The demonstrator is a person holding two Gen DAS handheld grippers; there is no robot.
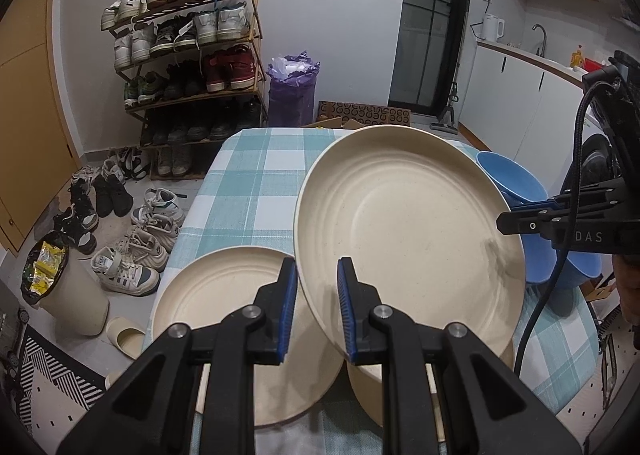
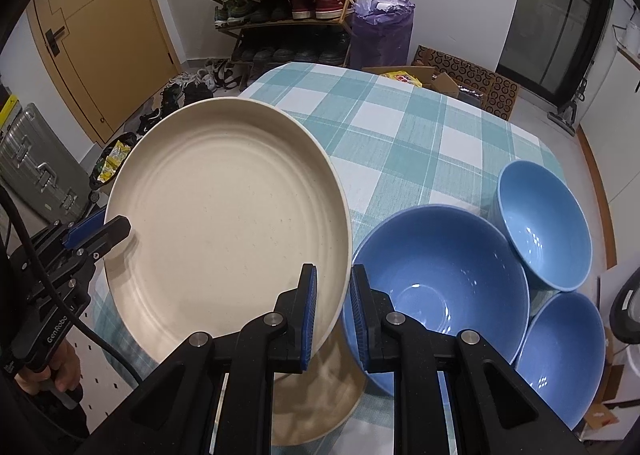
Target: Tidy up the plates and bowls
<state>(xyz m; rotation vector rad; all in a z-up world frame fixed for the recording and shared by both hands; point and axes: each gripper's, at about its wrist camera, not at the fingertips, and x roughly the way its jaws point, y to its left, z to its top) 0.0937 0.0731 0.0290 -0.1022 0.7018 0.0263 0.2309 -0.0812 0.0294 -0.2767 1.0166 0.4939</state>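
Observation:
A large cream plate (image 1: pixel 408 223) is held in the air, tilted, above the checked table. My left gripper (image 1: pixel 317 307) is shut on its near-left rim. My right gripper (image 2: pixel 333 315) is shut on its right rim, and the plate fills the left of the right wrist view (image 2: pixel 224 223). A second cream plate (image 1: pixel 224 315) lies flat on the table at the lower left. Another cream dish (image 2: pixel 320 407) sits under the held plate. Three blue bowls (image 2: pixel 440 279) (image 2: pixel 540 223) (image 2: pixel 560 355) stand together at the right.
The table with its teal checked cloth (image 1: pixel 256 183) has its far half bare. A shoe rack (image 1: pixel 188 55) and loose shoes stand beyond the left edge, with a bin (image 1: pixel 64 291) on the floor. Kitchen counters (image 1: pixel 520 75) run along the right.

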